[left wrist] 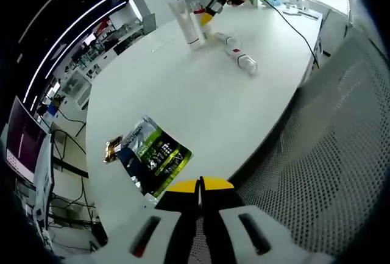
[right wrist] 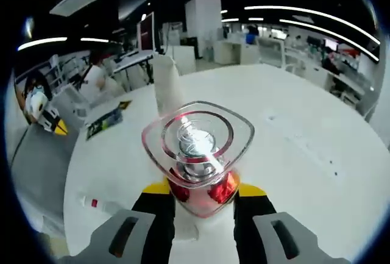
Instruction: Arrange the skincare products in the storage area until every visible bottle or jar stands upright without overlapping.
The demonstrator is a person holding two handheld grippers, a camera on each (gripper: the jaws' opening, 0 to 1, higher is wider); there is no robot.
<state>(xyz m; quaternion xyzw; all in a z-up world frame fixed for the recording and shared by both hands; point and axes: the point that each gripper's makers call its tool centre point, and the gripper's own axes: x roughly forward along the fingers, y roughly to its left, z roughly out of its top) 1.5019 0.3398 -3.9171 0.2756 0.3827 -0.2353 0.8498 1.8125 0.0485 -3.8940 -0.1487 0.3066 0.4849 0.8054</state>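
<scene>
The jaws of the left gripper (left wrist: 199, 200) are pressed together with nothing between them, at the near edge of the white table (left wrist: 183, 93). The right gripper (right wrist: 200, 196) has its jaws squeezed tight on a clear bottle with a red base (right wrist: 198, 154). Far across the table a white tube (left wrist: 186, 23) stands up, and two bottles (left wrist: 239, 55) lie flat just right of it. A green packet (left wrist: 153, 154) lies near the left gripper.

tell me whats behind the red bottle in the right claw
A white tube stands upright on the table just behind the red bottle; the bottle's clear cap covers the tube's base. A green packet lies farther back.
</scene>
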